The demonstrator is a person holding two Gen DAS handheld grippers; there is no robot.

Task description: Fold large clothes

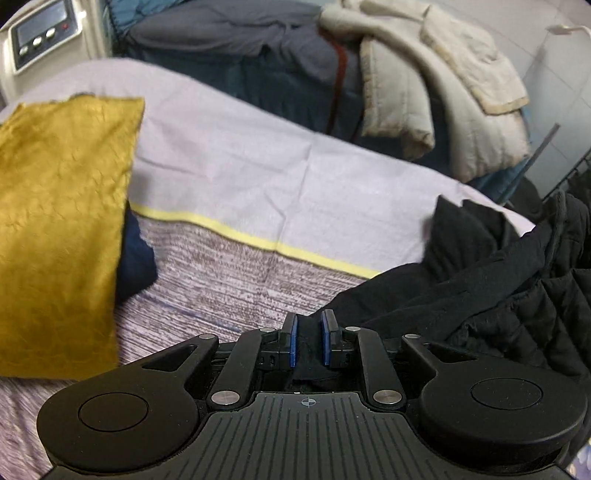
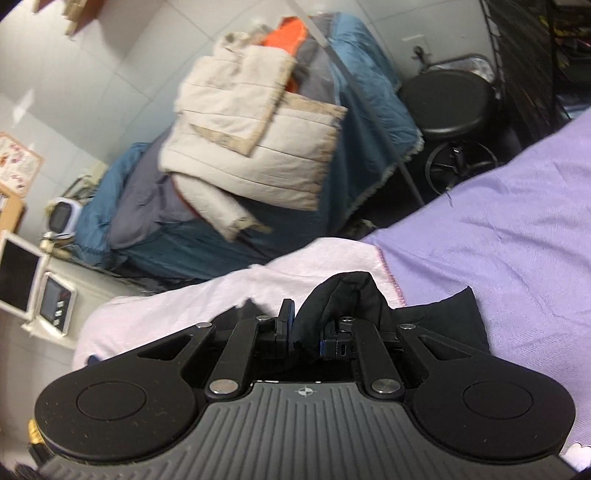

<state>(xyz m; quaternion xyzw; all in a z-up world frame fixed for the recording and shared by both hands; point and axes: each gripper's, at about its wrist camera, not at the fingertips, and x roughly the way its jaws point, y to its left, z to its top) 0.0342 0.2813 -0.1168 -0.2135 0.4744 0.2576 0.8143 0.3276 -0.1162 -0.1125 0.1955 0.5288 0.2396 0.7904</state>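
Clamped between my left gripper and right gripper, both pinching bunched edges, the big black quilted garment trails right of the left one, so I judge next: lift and spread it over the lilac sheet.

A mustard-yellow cloth lies on the lilac bedsheet, partly covering a navy fabric piece beside a yellow stripe. Behind the bed, a cream quilted jacket is draped over a heap of blue bedding. A black round stool stands to the right of it, and a white device with a small screen sits at the far left.
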